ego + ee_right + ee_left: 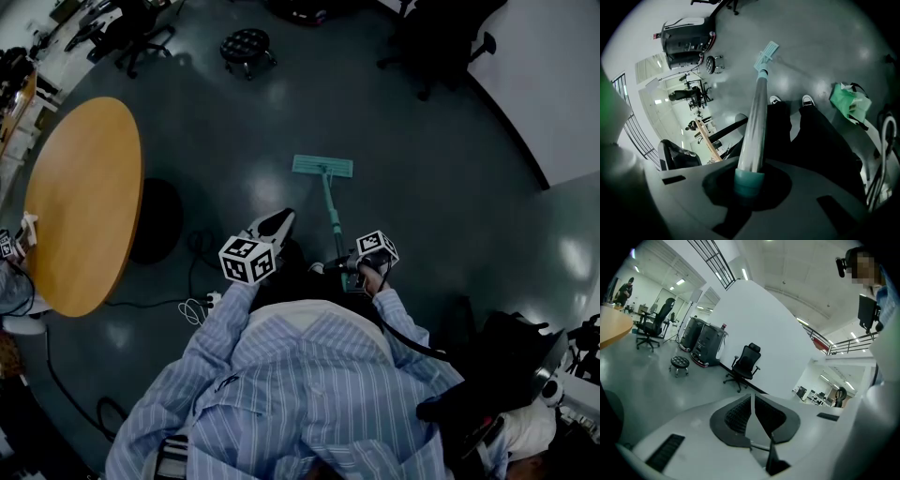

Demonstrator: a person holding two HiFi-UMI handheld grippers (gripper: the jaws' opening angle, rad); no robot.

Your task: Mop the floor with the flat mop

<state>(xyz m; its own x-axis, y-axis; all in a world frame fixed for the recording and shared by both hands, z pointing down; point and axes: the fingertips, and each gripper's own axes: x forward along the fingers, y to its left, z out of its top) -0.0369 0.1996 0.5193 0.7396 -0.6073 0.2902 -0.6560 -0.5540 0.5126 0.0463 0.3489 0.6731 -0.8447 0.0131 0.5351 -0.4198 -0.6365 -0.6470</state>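
You had one flat mop [323, 167], its head lying on the floor [422, 141] at frame centre, ahead of your two shoes [807, 100]. Your right gripper [749, 180] had its fingers [776, 187] clamped round the mop's handle. Your left gripper [753, 413] was pressed together on nothing. One round tabletop [84, 202] stood at left.

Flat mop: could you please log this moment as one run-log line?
right gripper: shut on flat mop handle | left gripper: shut, empty, off the mop | mop head: flat on floor
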